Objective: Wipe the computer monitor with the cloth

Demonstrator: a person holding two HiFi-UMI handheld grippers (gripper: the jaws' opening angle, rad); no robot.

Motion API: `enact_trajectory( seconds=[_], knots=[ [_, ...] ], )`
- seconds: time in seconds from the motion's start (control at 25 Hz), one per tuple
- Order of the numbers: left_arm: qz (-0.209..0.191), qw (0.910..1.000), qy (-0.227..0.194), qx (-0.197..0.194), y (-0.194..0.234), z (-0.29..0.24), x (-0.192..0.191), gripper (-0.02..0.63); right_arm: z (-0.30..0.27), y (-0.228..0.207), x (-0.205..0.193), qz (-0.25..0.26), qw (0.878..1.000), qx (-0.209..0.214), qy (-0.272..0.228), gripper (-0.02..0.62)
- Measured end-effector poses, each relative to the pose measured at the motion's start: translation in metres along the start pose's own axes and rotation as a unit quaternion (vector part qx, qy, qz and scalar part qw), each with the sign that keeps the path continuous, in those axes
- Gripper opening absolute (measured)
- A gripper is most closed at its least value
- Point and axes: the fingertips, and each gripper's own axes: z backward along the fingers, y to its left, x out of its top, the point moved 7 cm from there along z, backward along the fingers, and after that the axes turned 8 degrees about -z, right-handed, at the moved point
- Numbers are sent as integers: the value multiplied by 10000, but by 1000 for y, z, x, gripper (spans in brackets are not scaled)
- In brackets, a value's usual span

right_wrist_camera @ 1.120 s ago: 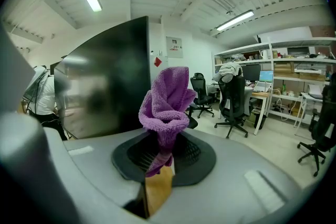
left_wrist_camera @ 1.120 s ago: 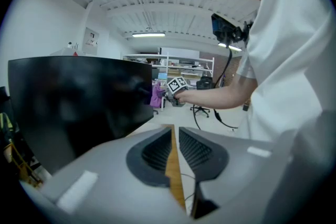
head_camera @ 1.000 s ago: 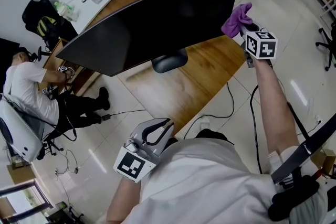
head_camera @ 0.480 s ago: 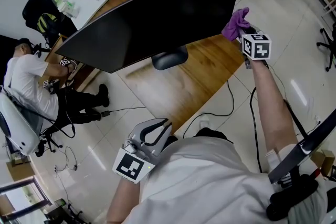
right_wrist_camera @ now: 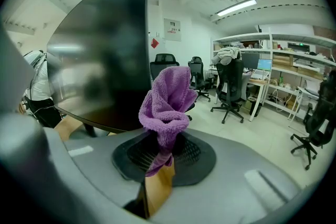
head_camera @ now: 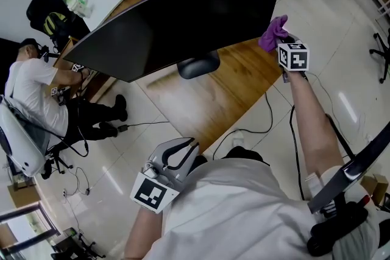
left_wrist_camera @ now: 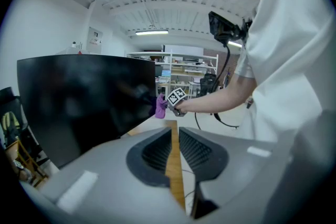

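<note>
We are recording the right tongs (right_wrist_camera: 163,150) closed on a purple cloth (right_wrist_camera: 168,99), its wad standing up out of the jaws. The cloth is sitting at the lower right corner of the monitor (head_camera: 183,21); we cannot confirm contact with the screen. We are judging the cloth soft, light and limp, best taken by a bunched fold as here. The wide curved panel looks fragile and liable to rock on its single stand (head_camera: 198,65), so we are advising light pressure. The left tongs (left_wrist_camera: 173,152) are hanging low by the person's body, jaws all but together with nothing between them, well apart from the table (head_camera: 225,97). We are also noting a cable (head_camera: 270,122) trailing below the table edge, office chairs (right_wrist_camera: 231,86) beyond, and a seated person (head_camera: 33,91) at the far end; none is obstructing the screen
</note>
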Motion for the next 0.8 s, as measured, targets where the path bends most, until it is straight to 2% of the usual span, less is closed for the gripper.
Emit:
enact_trajectory(
  seconds=[0.48,0.8],
  knots=[
    [62,10000,-18,46,2,4,-7,64,-9,5,-20,-13,9996,-153,231,51],
    [79,9999,-96,11,6,13,-10,64,-9,29,-25,113,9992,-131,347,51]
  ],
)
